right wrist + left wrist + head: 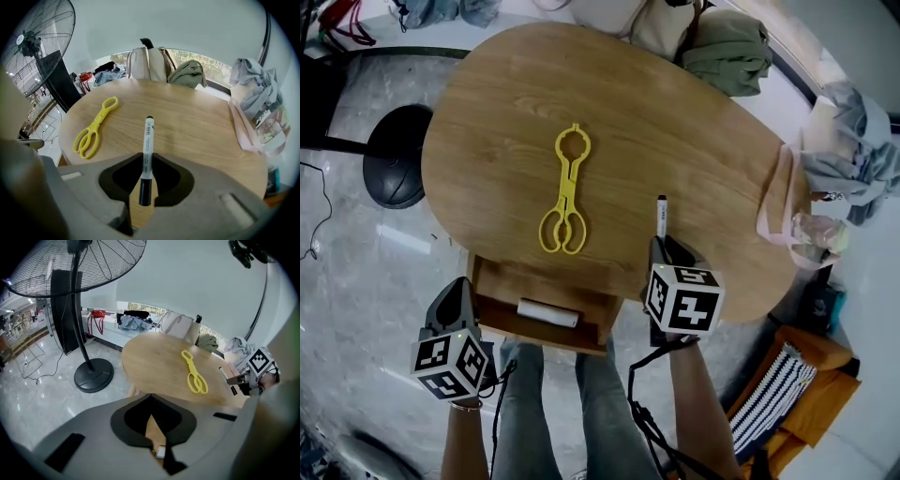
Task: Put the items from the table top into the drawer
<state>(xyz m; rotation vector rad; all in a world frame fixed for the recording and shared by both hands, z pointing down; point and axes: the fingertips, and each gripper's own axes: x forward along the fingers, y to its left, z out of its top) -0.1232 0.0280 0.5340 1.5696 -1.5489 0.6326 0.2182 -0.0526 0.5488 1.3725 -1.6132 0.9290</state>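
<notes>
My right hand-held gripper clamps the marker over the bench's near edge. My left hand-held gripper is closed and empty, beside the open drawer.

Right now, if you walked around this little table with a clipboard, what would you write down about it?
Surface: oval wooden table, mostly bare.
Job's things: yellow tongs lying on the table; marker gripped over the near edge; drawer open, with a white roll inside.
Clutter: bags and clothes at the far edge; pink bag at the right edge.
Grippers: left gripper has its fingers together, nothing held; right gripper is shut on the marker.
Cables: black cable hanging below the right gripper; cord on the floor.
Surroundings: standing fan on a pale marble floor.
</notes>
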